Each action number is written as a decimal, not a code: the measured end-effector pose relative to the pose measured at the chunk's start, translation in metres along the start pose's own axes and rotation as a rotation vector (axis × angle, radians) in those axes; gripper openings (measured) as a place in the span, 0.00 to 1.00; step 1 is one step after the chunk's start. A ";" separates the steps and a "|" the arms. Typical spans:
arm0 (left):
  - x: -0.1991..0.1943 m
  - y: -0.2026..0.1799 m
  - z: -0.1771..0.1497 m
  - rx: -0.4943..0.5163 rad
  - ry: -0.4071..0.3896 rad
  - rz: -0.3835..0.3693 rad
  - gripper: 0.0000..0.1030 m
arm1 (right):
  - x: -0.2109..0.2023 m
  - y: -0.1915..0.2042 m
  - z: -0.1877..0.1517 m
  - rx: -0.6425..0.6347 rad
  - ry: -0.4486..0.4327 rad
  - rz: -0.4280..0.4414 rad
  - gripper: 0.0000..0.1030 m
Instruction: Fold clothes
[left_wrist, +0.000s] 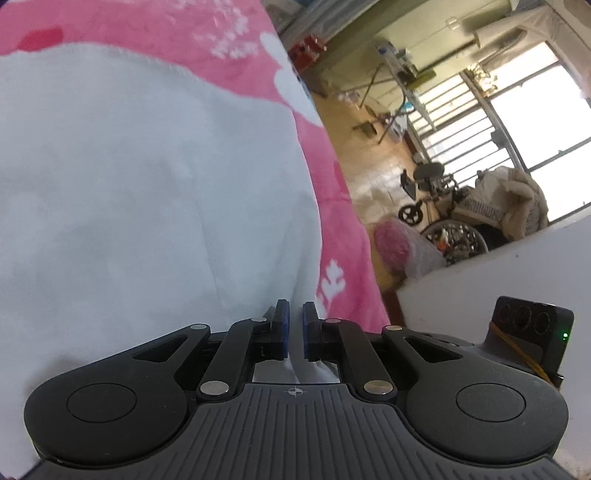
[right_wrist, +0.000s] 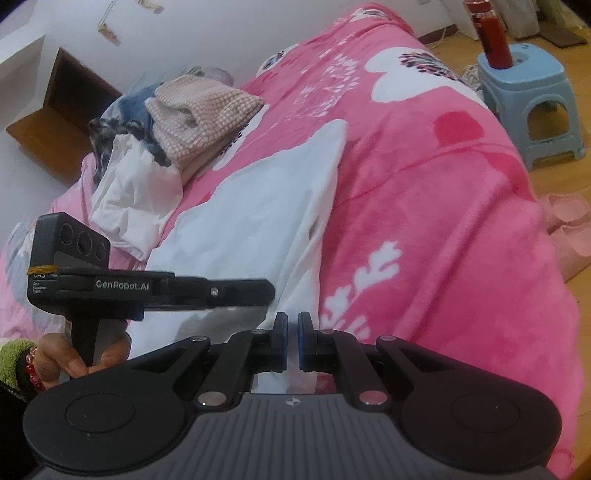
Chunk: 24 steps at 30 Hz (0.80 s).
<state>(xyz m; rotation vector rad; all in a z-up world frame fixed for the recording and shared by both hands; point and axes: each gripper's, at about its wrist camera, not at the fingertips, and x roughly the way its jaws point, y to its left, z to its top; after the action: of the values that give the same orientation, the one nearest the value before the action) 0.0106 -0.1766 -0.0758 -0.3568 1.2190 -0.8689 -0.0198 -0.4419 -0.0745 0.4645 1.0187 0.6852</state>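
Note:
A white garment (right_wrist: 258, 206) lies spread on a pink flowered blanket (right_wrist: 424, 184) on a bed. My left gripper (left_wrist: 294, 325) is shut on the garment's near edge (left_wrist: 147, 184), with cloth pinched between its blue pads. My right gripper (right_wrist: 292, 332) is shut on the same near edge, just right of the left one. The left gripper (right_wrist: 236, 291) shows from the side in the right wrist view, held by a hand (right_wrist: 85, 354) at the lower left.
A pile of other clothes (right_wrist: 177, 122) lies at the far left of the bed. A blue stool (right_wrist: 528, 96) with a red bottle (right_wrist: 491, 33) stands on the floor to the right, pink slippers (right_wrist: 565, 221) beside it. A wheelchair (left_wrist: 443, 206) stands across the room.

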 end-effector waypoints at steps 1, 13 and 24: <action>0.002 -0.001 0.000 -0.002 0.011 -0.002 0.08 | 0.000 -0.001 0.000 0.006 -0.002 0.001 0.05; 0.003 0.000 -0.001 -0.021 0.004 -0.026 0.00 | 0.001 -0.003 -0.001 0.007 -0.011 -0.004 0.06; -0.010 0.004 0.000 -0.087 -0.030 -0.084 0.00 | 0.001 -0.001 0.003 -0.043 -0.005 -0.029 0.06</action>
<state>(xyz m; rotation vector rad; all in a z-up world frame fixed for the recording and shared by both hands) 0.0118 -0.1665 -0.0719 -0.4928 1.2233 -0.8816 -0.0161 -0.4418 -0.0741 0.4133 1.0023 0.6782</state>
